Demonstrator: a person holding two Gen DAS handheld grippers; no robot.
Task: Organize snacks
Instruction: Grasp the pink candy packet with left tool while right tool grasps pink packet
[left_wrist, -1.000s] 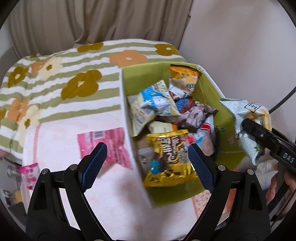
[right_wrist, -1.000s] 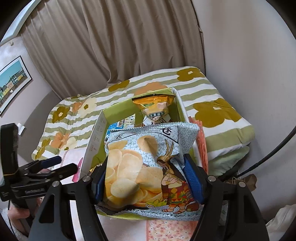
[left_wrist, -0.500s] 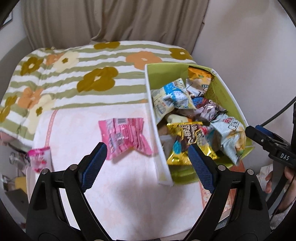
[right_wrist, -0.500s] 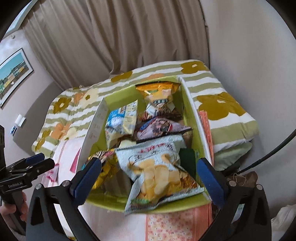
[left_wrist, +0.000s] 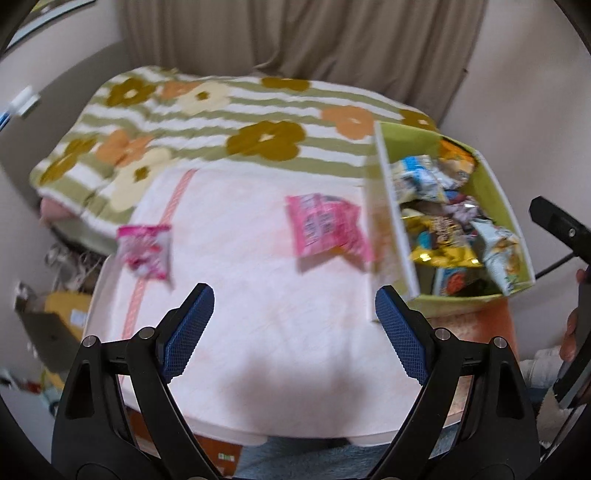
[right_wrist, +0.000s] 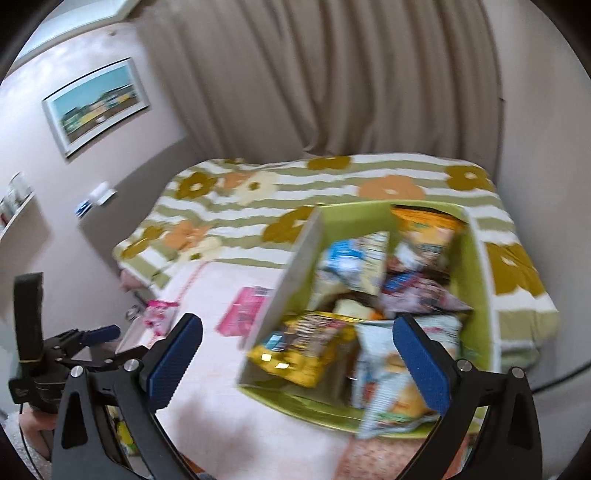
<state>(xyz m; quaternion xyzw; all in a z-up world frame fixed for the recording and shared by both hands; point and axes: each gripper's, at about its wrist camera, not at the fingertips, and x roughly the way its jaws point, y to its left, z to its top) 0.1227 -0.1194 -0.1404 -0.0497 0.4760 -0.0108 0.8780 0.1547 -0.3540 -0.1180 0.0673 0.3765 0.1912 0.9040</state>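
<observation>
Both hands hang free over the low table (left_wrist: 258, 350) here. The left gripper (left_wrist: 293, 325) has its blue pads spread with nothing between them, and the right gripper (right_wrist: 295, 354) stands wide open too, empty, in front of the green box (right_wrist: 354, 218).

Two snacks lie loose on the table top. The big pink packet (left_wrist: 325, 229) sits at about twelve o'clock from the left gripper, just beside the box's white wall, its long axis running roughly ten to four. The small pink packet (left_wrist: 147, 251) lies well apart from it at about ten o'clock, near the table's left edge.

The left hand looks nearer to both; from the right camera they sit off at ten o'clock, beyond the box wall. I'd judge the big packet the next pick for the left.

The count: two packets outside, one box (left_wrist: 491, 184), and inside it a heap of at least six bags, among them a gold bag (right_wrist: 303, 350) and a chip bag (right_wrist: 388, 384); blur hides any exact number
</observation>
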